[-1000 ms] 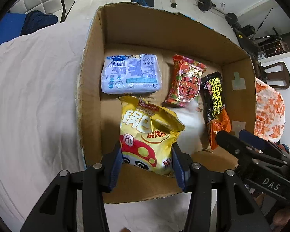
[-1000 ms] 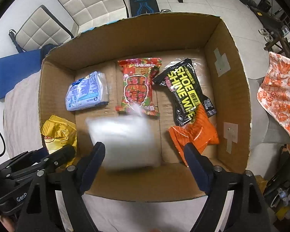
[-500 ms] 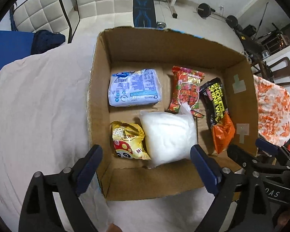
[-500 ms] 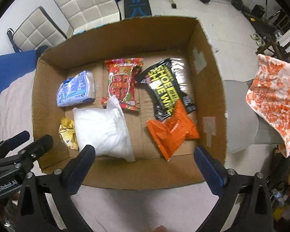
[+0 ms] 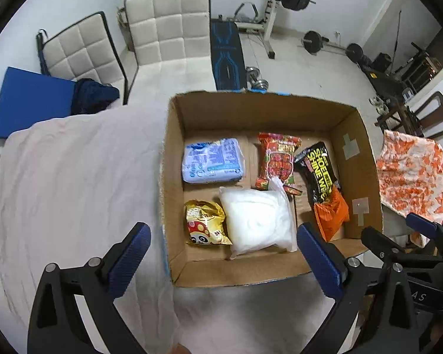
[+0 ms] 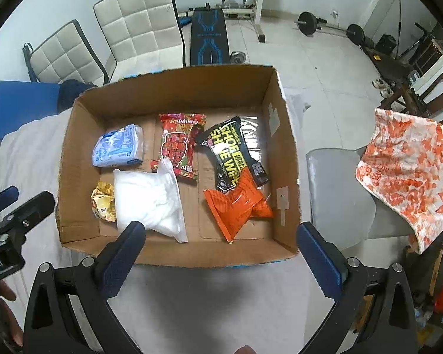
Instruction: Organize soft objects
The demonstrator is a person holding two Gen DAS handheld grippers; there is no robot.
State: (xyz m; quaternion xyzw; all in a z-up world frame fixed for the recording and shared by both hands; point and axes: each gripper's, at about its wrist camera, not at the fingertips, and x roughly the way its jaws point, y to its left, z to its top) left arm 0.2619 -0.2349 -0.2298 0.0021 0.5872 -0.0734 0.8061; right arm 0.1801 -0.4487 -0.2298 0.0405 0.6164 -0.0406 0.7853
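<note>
From the left wrist, the cardboard box (image 5: 174, 177) sits ahead of the left gripper (image 5: 223, 246) — jaws wide, empty, held above the near wall, the yellow snack bag (image 5: 206, 227) and white pouch (image 5: 258, 221) lying inside between its tips. From the right wrist, the right gripper (image 6: 221, 243) also gapes empty — the white pouch (image 6: 149, 200) and orange packet (image 6: 237, 206) lie just beyond.

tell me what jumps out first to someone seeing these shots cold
The open cardboard box on the pale sheet draws the eye, its floor lined with bright soft packs. A puffy white bag lies front and centre, with a yellow snack bag at its left and an orange packet partly under the black shoe-wipes pack to the right. Both the left gripper and the right gripper hang wide open and empty above the near rim.
</note>
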